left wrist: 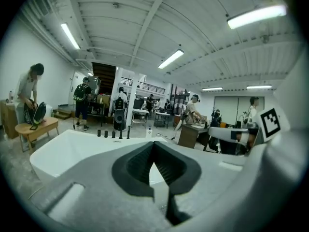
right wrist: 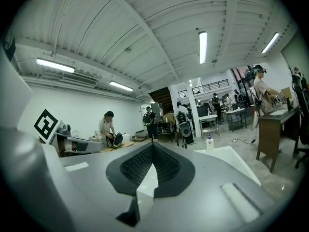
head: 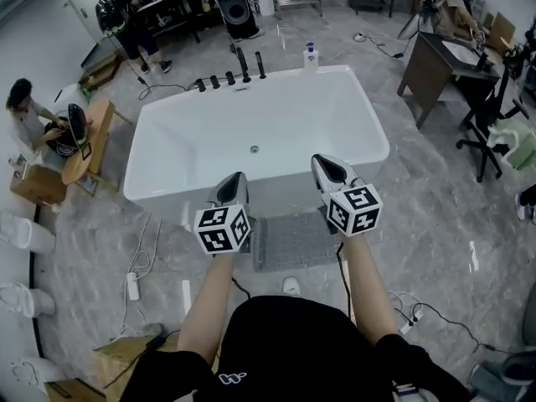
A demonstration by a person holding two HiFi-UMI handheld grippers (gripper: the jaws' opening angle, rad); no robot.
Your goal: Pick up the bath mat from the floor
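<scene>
Plainly, both grippers are clenched on nothing. The left gripper [left wrist: 154, 145] has its ribbed pads meeting at the tips in its own view, and the right gripper [right wrist: 153, 147] shows the same. Each of these views also catches the other gripper's marker cube at its edge, and beyond it ceiling lights and people at desks.

Only the head view looks down on both at once. There the left gripper [head: 233, 188] and right gripper [head: 330, 169] are held side by side, apart, over the near wall of the white tub [head: 167, 115].

That view alone shows the mat [head: 293, 241]. It lies flat on the grey floor against the tub's near side, below and between the two grippers, with neither touching it. A bottle [head: 311, 55] stands on the tub's far rim.
</scene>
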